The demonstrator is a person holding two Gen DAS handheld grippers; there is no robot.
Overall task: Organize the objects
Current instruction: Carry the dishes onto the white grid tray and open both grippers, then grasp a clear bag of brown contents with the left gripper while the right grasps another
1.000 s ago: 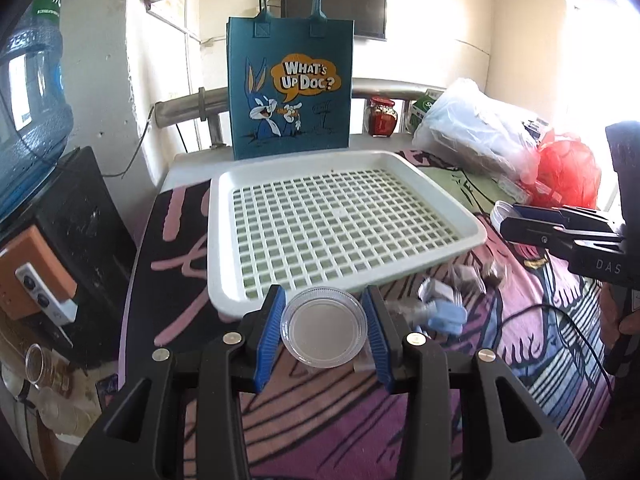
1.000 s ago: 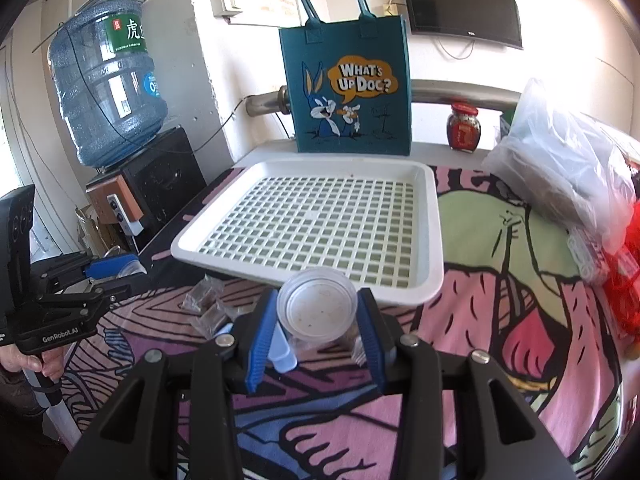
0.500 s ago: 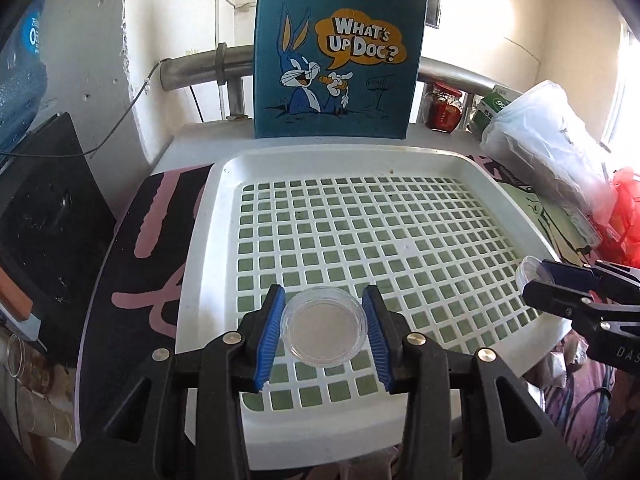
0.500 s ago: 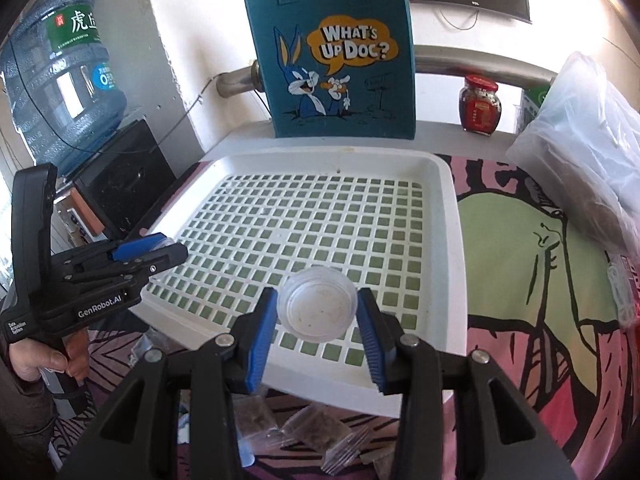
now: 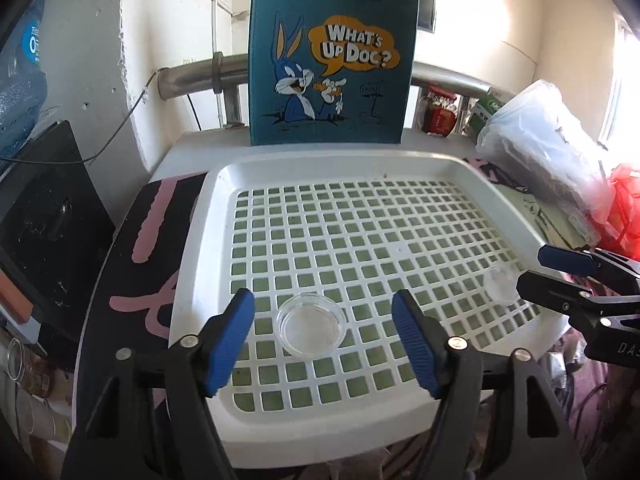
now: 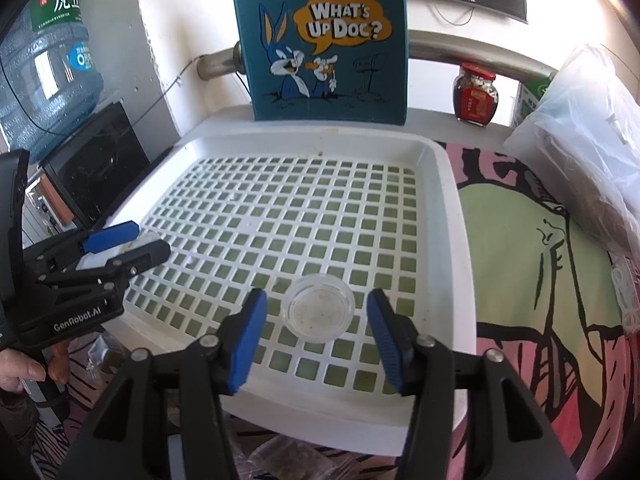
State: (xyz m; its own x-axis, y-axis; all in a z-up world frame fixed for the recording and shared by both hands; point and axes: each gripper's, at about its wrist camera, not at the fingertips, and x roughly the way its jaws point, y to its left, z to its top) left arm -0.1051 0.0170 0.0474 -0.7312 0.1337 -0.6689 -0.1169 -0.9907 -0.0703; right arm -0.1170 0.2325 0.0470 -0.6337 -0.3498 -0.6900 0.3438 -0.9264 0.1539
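Note:
A white slotted tray (image 5: 192,264) (image 6: 456,208) lies on the patterned bedspread. My left gripper (image 5: 322,334) is open over the tray's near left part. A clear round dish (image 5: 311,329) rests on the tray floor between its blue pads, touching neither. My right gripper (image 6: 316,330) is open over the near right part. A second clear dish (image 6: 318,312) lies between its pads, free. That dish shows faintly in the left wrist view (image 5: 500,284) beside the right gripper (image 5: 560,276). The left gripper shows at the left of the right wrist view (image 6: 120,248).
A teal cartoon tote bag (image 5: 332,64) stands behind the tray. A red-lidded jar (image 6: 476,94) and a clear plastic bag (image 6: 592,144) are at the back right. A water bottle (image 6: 48,68) and black box (image 5: 44,224) stand left. Small packets (image 6: 280,460) lie before the tray.
Both grippers moved forward over the tray carrying a dish each, then opened. Both dishes now rest on the tray floor.

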